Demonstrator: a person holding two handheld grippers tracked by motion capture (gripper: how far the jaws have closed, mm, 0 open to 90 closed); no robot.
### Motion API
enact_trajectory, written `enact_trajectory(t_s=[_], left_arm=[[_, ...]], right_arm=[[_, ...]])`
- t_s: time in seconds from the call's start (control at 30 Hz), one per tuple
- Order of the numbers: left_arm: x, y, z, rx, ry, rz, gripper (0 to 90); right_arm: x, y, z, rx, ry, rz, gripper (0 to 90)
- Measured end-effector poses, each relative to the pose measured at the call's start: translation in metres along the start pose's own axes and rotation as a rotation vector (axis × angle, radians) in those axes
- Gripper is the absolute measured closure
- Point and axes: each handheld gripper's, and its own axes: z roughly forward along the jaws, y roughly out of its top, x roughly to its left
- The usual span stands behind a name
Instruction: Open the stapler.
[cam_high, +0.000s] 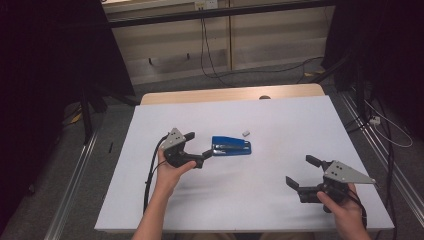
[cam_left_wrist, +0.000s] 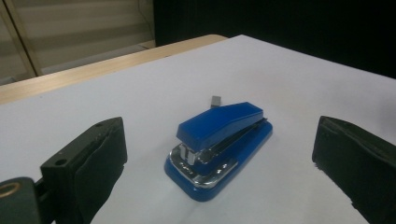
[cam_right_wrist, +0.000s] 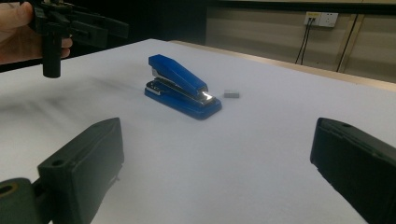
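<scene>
Blue stapler (cam_high: 231, 146), glossy plastic top, chrome metal inside, closed, lying flat on its base on the white table (cam_high: 280, 200), left of centre, long axis running left-right. Small grey staple block (cam_high: 245, 133) just beyond it, apart, not touching.

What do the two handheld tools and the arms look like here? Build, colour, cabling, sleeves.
Both are black pistol-style tools with two blocky black padded jaws. The left tool and the right tool each carry a grey three-cornered plate with small holes on top. A black cable trails from the left one along the forearm. Forearms are bare, no sleeves or gloves seen.
</scene>
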Motion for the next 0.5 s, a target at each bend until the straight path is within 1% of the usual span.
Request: enact_trajectory(t_s=[0.03, 0.13, 0.23, 0.27, 0.33, 0.37, 0.4, 0.43, 0.47, 0.5], left_arm=[[0.0, 0.001, 0.004, 0.0, -0.016, -0.001, 3.1], [0.0, 0.003, 0.008, 0.01, -0.019, -0.006, 3.3], [0.003, 0.002, 0.013, 0.004, -0.03, -0.022, 5.1], [0.004, 0.001, 0.015, 0.012, -0.033, -0.02, 5.7], [0.007, 0.0, 0.021, 0.046, -0.024, -0.008, 6.2], [0.007, 0.0, 0.021, 0.046, -0.024, -0.008, 6.7], [0.009, 0.0, 0.025, 0.05, -0.036, -0.024, 8.5], [0.009, 0.0, 0.025, 0.05, -0.036, -0.024, 9.8], [0.012, 0.0, 0.029, 0.07, -0.044, -0.016, 10.3], [0.012, 0.0, 0.029, 0.07, -0.044, -0.016, 10.5]], right_arm=[[0.0, 0.0, 0.0, 0.002, 0.002, 0.004, 2.2], [0.0, 0.0, 0.0, 0.002, 0.002, 0.004, 2.2], [0.0, 0.0, 0.0, 0.003, 0.003, 0.004, 2.2], [0.0, 0.0, 0.0, 0.003, 0.002, 0.003, 2.2], [0.0, 0.0, 0.0, 0.002, 0.002, 0.003, 2.2], [0.0, 0.0, 0.0, 0.002, 0.002, 0.003, 2.2], [0.0, 0.0, 0.0, 0.004, 0.002, 0.004, 2.3], [0.0, 0.0, 0.0, 0.004, 0.002, 0.004, 2.3], [0.0, 0.0, 0.0, 0.003, 0.0, 0.003, 2.2], [0.0, 0.0, 0.0, 0.005, -0.001, 0.002, 2.3]])
